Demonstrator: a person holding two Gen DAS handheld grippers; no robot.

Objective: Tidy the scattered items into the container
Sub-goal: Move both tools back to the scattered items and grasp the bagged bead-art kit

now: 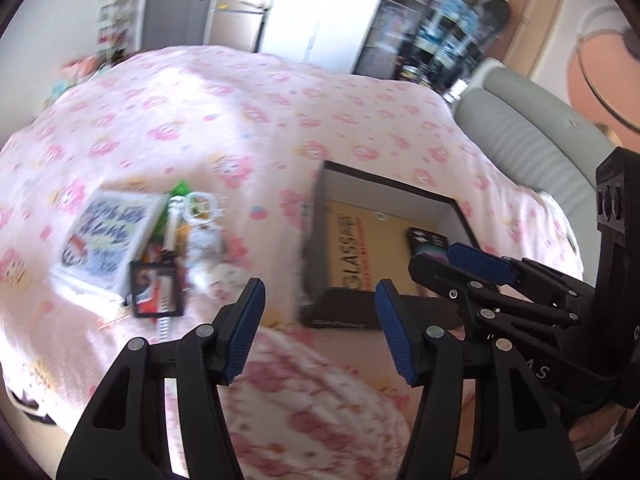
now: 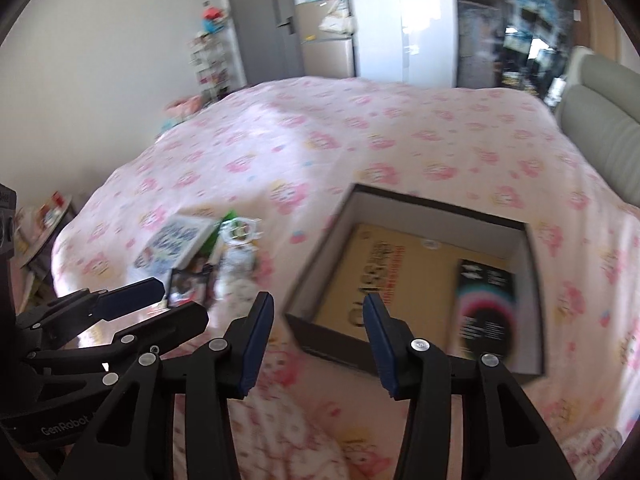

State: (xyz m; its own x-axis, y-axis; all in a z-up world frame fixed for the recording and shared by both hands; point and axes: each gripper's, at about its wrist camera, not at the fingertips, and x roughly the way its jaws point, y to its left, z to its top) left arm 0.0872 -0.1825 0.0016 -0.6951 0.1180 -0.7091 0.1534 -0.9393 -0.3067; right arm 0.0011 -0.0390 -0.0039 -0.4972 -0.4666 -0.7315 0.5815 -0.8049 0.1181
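Note:
A dark open box (image 1: 394,186) (image 2: 534,292) lies on the pink flowered bedspread (image 1: 224,108) (image 2: 360,128). Inside it lie a yellow carton (image 1: 360,248) (image 2: 372,276) and a black packet (image 1: 426,242) (image 2: 486,308). Left of the box sits a heap of items: a white and blue book (image 1: 100,240) (image 2: 176,244), a black-framed card (image 1: 158,288) (image 2: 190,280), a green thing (image 1: 182,190) (image 2: 228,218), a clear plastic piece (image 1: 202,204) (image 2: 240,230). My left gripper (image 1: 320,328) hovers open above the bedspread, between heap and box, nothing in it. My right gripper (image 2: 318,340) is open and holds nothing, at the box's near left corner.
A grey padded headboard (image 1: 532,136) (image 2: 600,120) stands at the right. Behind the bed are a grey door (image 2: 264,20), a fridge (image 2: 328,52), a white wardrobe (image 2: 400,16) and dark shelves (image 2: 516,20). A small table (image 2: 44,220) sits left of the bed. A person's arm (image 1: 596,76) shows top right.

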